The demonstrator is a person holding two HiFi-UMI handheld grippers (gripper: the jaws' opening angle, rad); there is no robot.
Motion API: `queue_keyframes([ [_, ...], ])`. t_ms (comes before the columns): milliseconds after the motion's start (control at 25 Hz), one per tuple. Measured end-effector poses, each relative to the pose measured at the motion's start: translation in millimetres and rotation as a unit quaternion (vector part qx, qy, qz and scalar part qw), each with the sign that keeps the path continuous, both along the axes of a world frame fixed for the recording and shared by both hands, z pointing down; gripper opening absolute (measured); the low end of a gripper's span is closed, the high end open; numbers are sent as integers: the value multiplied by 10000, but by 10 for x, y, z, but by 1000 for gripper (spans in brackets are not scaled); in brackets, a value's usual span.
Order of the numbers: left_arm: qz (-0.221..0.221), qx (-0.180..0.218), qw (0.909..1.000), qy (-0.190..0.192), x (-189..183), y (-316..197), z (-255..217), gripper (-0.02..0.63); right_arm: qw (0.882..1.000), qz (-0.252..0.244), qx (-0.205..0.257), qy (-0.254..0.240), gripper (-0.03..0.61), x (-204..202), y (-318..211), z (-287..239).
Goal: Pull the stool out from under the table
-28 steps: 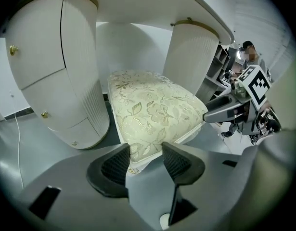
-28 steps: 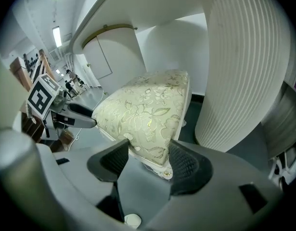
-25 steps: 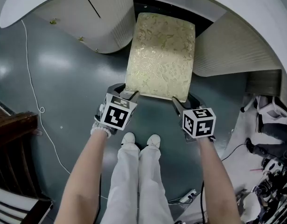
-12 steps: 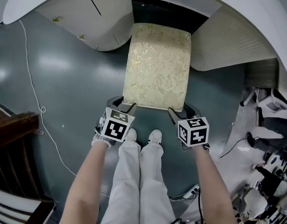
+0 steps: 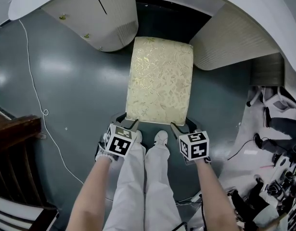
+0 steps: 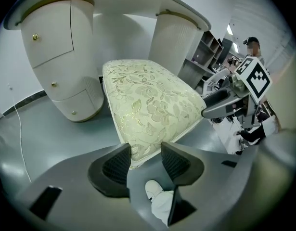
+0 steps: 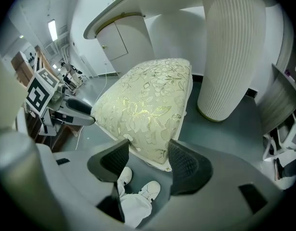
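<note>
The stool (image 5: 160, 81) has a cream cushion with a gold flower pattern and stands on the grey floor, just outside the white table (image 5: 263, 13). My left gripper (image 5: 128, 121) is on its near left corner; its jaws are closing with the cushion corner between the pads (image 6: 120, 159). My right gripper (image 5: 182, 123) holds the near right corner. In the left gripper view the stool (image 6: 152, 100) runs away from the left gripper (image 6: 145, 155). In the right gripper view the stool (image 7: 143, 105) fills the gap of the right gripper (image 7: 148, 155).
Two ribbed white pedestals (image 5: 104, 23) (image 5: 229, 42) flank the dark knee space behind the stool. A white cable (image 5: 37, 105) trails over the floor at left, beside dark wooden furniture (image 5: 13, 134). Equipment and cables (image 5: 277, 143) crowd the right. My white shoes (image 5: 160, 137) stand just behind the grippers.
The stool has slid toward me, out from between the pedestals, and both grippers have drawn back with it. The dark space behind it has widened.
</note>
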State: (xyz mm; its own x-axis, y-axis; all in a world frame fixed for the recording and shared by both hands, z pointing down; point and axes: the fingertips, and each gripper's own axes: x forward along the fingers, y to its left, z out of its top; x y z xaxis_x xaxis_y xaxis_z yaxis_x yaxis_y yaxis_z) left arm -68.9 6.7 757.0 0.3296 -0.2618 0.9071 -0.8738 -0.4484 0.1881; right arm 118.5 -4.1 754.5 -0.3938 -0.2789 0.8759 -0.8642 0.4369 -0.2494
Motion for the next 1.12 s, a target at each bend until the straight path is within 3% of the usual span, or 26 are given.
queue_keyframes([
  [400, 153, -351, 9993, -38, -12, 574, 1, 209, 9994, -87, -320, 116, 261, -14, 565, 2],
  [840, 219, -644, 9976, -147, -15, 869, -5, 206, 9980, -266, -538, 195, 259, -15, 844, 1],
  [1120, -219, -893, 9949, -403, -38, 889, -5, 222, 9973, -215, -614, 333, 262, 31, 847, 7],
])
